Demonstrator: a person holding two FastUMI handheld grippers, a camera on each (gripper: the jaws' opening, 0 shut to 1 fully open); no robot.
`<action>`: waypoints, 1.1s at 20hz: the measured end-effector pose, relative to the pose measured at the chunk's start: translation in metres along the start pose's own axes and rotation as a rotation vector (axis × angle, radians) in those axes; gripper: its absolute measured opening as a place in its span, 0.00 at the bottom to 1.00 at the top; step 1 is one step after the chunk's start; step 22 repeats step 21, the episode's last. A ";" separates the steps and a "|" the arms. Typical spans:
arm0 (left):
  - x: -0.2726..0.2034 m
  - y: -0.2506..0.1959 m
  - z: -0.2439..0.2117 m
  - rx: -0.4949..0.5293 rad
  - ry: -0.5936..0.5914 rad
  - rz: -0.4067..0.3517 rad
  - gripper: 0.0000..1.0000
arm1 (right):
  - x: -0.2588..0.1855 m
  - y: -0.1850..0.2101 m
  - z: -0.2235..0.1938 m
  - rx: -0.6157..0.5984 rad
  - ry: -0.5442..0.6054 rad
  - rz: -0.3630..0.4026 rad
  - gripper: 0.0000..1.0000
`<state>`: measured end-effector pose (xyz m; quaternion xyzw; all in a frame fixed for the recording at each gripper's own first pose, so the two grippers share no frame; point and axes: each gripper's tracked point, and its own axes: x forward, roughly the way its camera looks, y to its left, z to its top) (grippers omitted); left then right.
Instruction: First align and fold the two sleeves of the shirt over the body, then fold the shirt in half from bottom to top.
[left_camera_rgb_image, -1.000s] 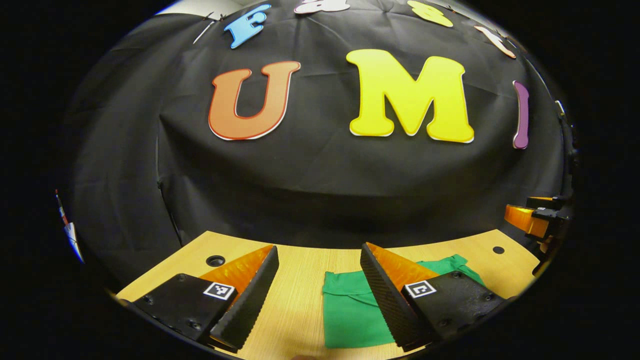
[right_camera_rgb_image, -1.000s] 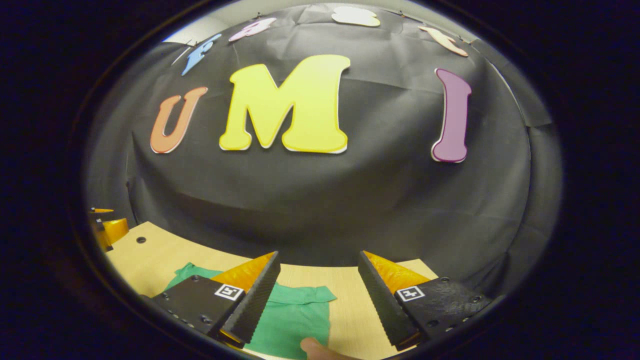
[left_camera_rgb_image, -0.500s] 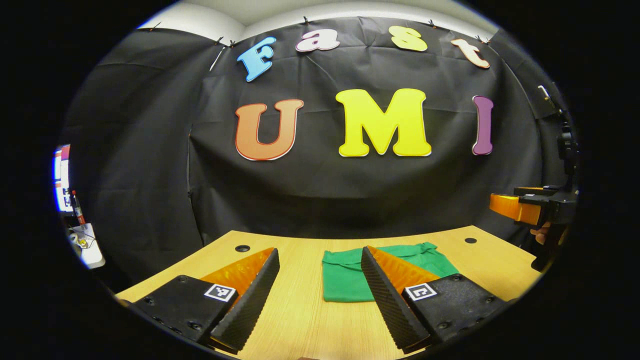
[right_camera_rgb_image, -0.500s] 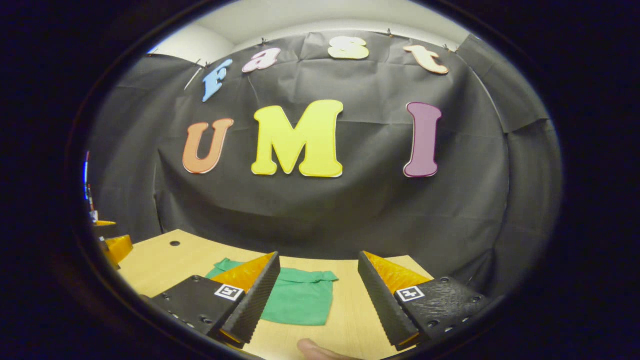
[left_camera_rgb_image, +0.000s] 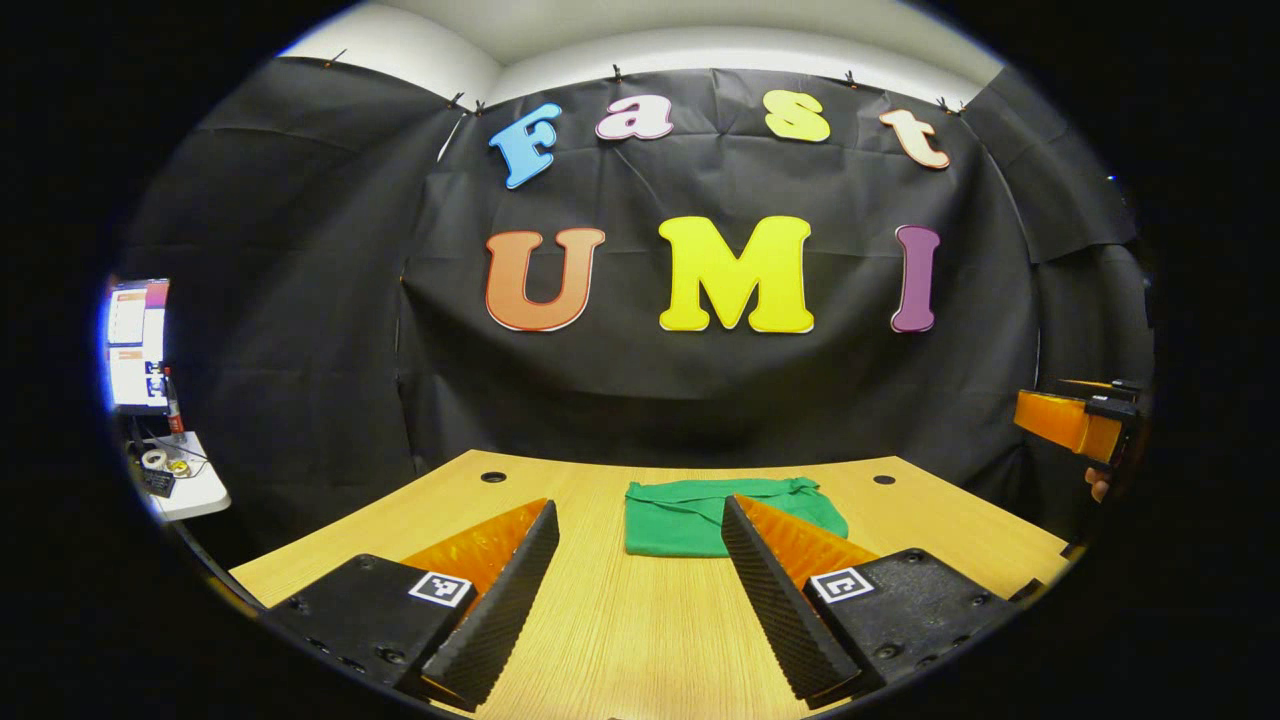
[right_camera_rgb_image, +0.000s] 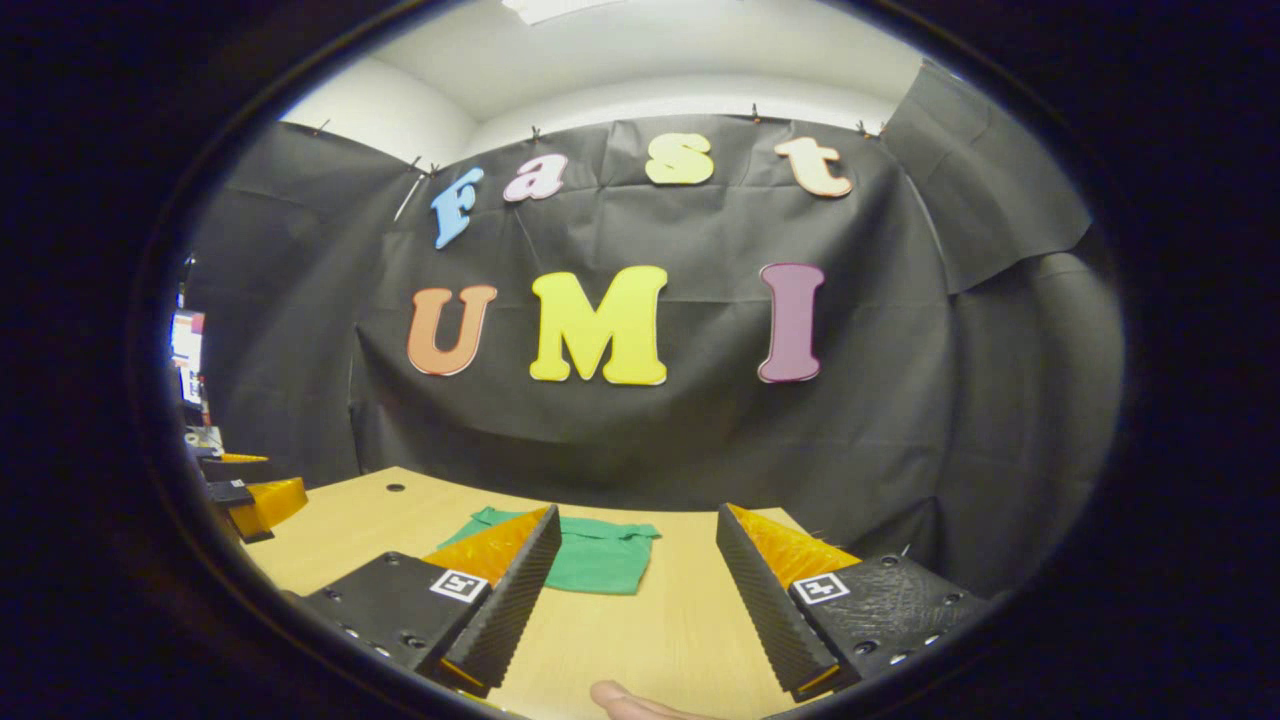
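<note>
- Left tool (left_camera_rgb_image: 640, 600): ridged wedge fingers spread apart, empty, above the wood-grain worktop (left_camera_rgb_image: 620, 640).
- Shirt (left_camera_rgb_image: 700, 515): soft green cloth folded into a flat, compact rectangle, lying mid-worktop, beyond both tools' tips.
- Right tool (right_camera_rgb_image: 632, 598): ribbed fingers parted, holding nothing, shirt ahead on its left.

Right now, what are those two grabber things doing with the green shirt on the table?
A person holds a gripper in each hand. The green shirt lies on the wooden table as a small folded bundle, so the folding looks finished. The left gripper and the right gripper are both open, hold nothing, and hang above the table on the near side of the shirt, not touching it.
</note>
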<state>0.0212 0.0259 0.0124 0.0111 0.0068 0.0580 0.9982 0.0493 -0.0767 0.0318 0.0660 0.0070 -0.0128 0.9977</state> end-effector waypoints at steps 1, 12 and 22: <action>-0.011 -0.001 0.002 0.006 -0.002 -0.003 1.00 | -0.014 -0.003 -0.004 -0.011 0.002 -0.007 0.95; -0.059 -0.009 0.017 0.081 -0.072 -0.058 1.00 | -0.071 0.004 -0.036 -0.061 0.043 -0.039 0.95; -0.054 -0.008 0.017 0.059 -0.084 -0.059 1.00 | -0.071 0.039 -0.028 -0.096 0.004 0.034 0.95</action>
